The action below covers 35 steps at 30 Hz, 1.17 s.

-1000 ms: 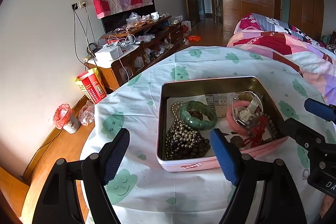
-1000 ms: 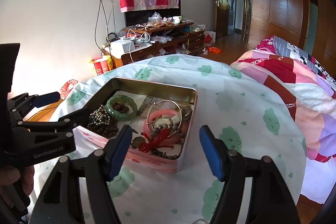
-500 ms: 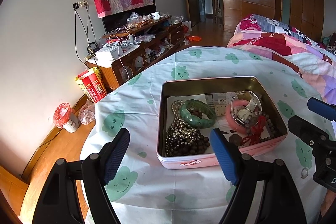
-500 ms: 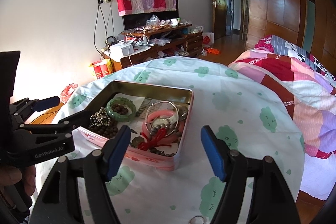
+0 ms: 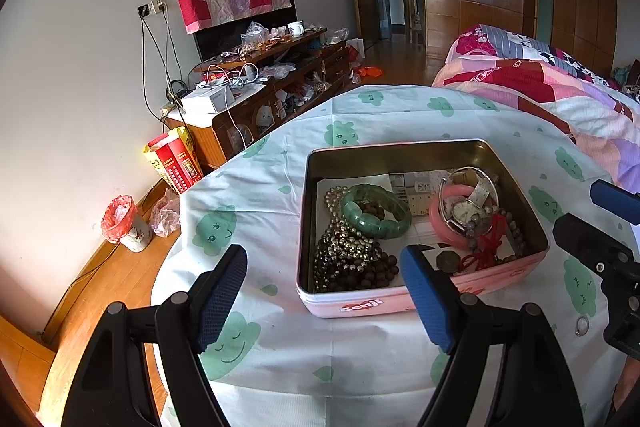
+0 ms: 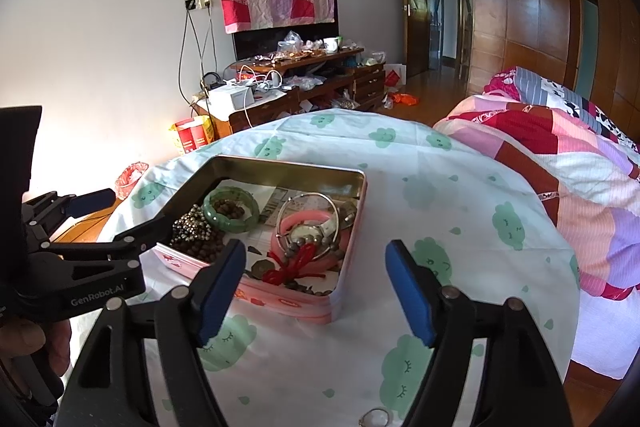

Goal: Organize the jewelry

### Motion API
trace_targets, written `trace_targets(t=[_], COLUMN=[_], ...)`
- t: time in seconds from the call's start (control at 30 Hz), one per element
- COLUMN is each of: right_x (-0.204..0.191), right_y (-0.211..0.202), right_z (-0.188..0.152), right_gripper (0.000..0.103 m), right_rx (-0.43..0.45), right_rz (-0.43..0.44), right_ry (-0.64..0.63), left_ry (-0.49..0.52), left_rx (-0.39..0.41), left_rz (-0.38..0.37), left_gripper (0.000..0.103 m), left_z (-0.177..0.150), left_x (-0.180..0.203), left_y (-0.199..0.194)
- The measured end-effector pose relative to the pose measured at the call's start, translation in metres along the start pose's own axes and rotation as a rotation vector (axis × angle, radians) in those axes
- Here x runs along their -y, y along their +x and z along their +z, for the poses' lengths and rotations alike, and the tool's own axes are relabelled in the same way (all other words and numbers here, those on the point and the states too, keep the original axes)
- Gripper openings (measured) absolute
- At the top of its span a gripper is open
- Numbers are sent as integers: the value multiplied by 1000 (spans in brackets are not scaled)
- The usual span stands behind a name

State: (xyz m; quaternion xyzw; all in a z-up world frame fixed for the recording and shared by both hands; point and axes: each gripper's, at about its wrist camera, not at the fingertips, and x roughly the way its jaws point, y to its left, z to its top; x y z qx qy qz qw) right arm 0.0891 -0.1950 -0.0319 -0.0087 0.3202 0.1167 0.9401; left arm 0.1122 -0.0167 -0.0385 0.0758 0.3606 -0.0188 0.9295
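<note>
A rounded-square pink tin (image 5: 420, 297), its bare metal interior dull and brassy, sat open on a round table (image 5: 360, 367) draped in a white cloth printed with green smiling clouds. Inside lay the jewelry: a chunky green stone bangle (image 5: 376, 211) of segmented blocks, a tangle of dark wooden and metallic beads (image 5: 348, 263), a smooth pink bangle (image 5: 442, 215), a silver wristwatch (image 5: 464, 209) on a metal band, and a knotted red cord (image 5: 486, 247) over paper scraps.

The left gripper (image 5: 324, 291) hovered before the tin's near-left corner, its blue-padded jaws spread wide and holding nothing. The right gripper (image 6: 314, 291) hung short of the tin's near edge, jaws likewise parted and empty.

Behind the table stood a cluttered wooden TV cabinet (image 5: 280, 83), a cloth-covered screen against the pale wall, a patchwork quilt (image 6: 560, 147) on a bed and dark wood wardrobe doors.

The right wrist view alone showed the left gripper from the side, a thumb on its handle, and a small metal ring (image 6: 376, 417) on the cloth at the table's near edge. The left wrist view alone showed the lettering on the tin's front wall and a red-lined bin (image 5: 122, 223) on the wood floor.
</note>
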Motion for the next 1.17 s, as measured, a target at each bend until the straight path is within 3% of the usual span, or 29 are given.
trace_targets(t=[0.97,1.17], right_x=[8,14], right_y=[-3,1], right_z=[0,0], right_gripper=[77,83], right_rx=[22,23], right_rz=[-18,-42], right_ry=[15,14], left_ry=[-17,0], left_rx=[-9,19], left_rz=[-19,-3], left_gripper=[79,79], left_z=[-6,-8], left_x=[-2,-3], left_y=[6,1])
